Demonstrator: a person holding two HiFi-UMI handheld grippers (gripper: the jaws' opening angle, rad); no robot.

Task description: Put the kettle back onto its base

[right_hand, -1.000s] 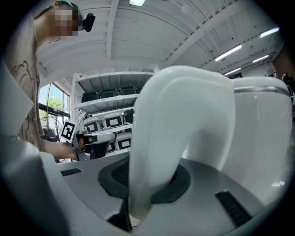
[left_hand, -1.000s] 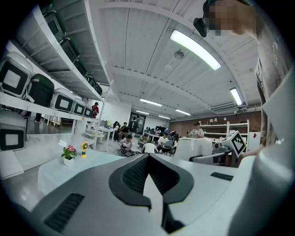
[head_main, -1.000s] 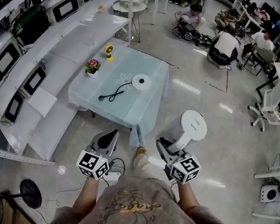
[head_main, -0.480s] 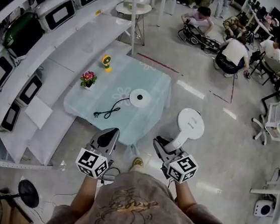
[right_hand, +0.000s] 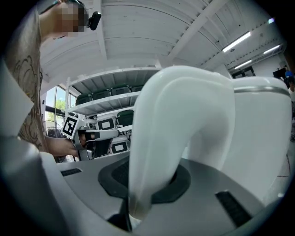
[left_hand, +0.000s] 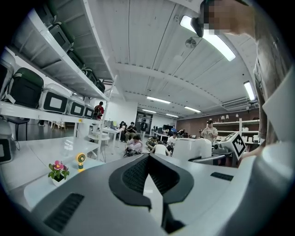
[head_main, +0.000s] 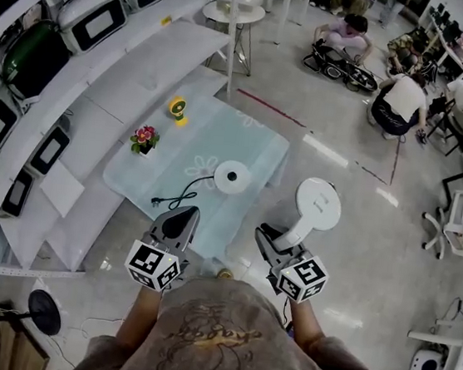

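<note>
The right gripper [head_main: 274, 235] pinches the curved handle [right_hand: 152, 152] of the white plastic electric kettle [head_main: 317, 206], held in the air beside the pale blue cloth-covered counter [head_main: 258, 141] and apart from its round white base [head_main: 231, 175] there, while the left gripper [head_main: 182, 214] has its jaws pressed together on nothing.

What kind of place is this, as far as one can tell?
Likely a lab or workshop hall: long shelves holding cases, and people working on the floor.
</note>
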